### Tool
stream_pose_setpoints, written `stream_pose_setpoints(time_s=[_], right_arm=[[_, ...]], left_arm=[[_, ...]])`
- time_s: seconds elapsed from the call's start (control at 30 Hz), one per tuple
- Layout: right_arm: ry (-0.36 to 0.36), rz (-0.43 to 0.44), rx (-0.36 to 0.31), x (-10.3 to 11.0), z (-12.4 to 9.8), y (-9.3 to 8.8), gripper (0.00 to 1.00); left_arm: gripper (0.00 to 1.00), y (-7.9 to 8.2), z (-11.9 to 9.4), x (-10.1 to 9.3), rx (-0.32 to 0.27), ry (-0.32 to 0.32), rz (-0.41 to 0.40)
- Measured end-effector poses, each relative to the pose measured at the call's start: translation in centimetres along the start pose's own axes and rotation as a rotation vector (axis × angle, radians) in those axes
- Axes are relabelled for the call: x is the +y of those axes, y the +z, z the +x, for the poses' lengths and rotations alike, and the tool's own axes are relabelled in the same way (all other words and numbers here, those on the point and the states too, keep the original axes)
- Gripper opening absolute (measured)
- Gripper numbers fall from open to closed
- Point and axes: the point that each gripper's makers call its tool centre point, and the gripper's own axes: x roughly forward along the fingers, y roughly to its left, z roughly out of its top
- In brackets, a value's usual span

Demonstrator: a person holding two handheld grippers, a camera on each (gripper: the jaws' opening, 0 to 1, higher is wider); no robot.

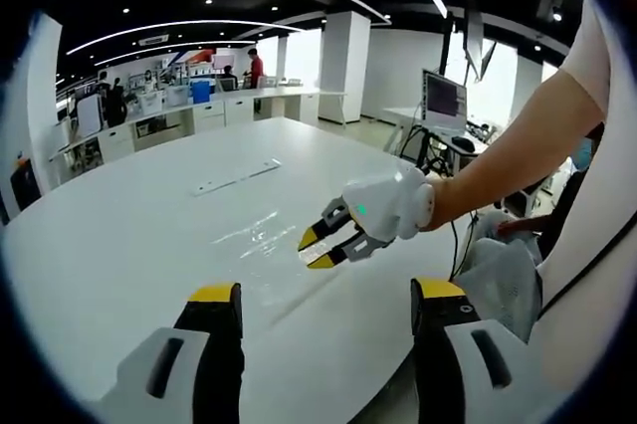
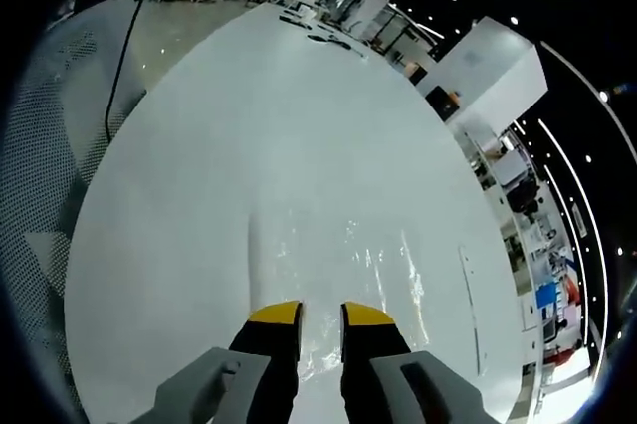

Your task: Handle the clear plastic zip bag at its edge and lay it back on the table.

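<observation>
The clear plastic zip bag (image 1: 257,235) lies flat on the white table (image 1: 129,245), showing mostly as glints. My right gripper (image 1: 316,249), held by a person's hand, hovers at the bag's near right edge with its yellow tips a little apart. In the right gripper view the bag (image 2: 373,255) spreads out just ahead of that gripper (image 2: 319,315), whose jaws stand narrowly open with the table (image 2: 249,125) showing between them. My left gripper (image 1: 326,293) is wide open over the table's near edge, with nothing in it.
A thin white strip (image 1: 237,177) lies farther out on the table, also seen as a strip (image 2: 468,305) to the right of the bag. A monitor (image 1: 443,98) and cluttered desks stand beyond. The person's arm (image 1: 518,150) reaches in from the right.
</observation>
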Motion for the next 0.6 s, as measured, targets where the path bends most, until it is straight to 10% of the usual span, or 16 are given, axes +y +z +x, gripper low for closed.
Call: stream_pose_setpoints(time_s=[0.6], right_arm=[[0.035, 0.033, -0.012, 0.53, 0.56, 0.67, 0.13]], left_arm=[[0.67, -0.21, -0.07, -0.03, 0.004, 0.003, -0.002]])
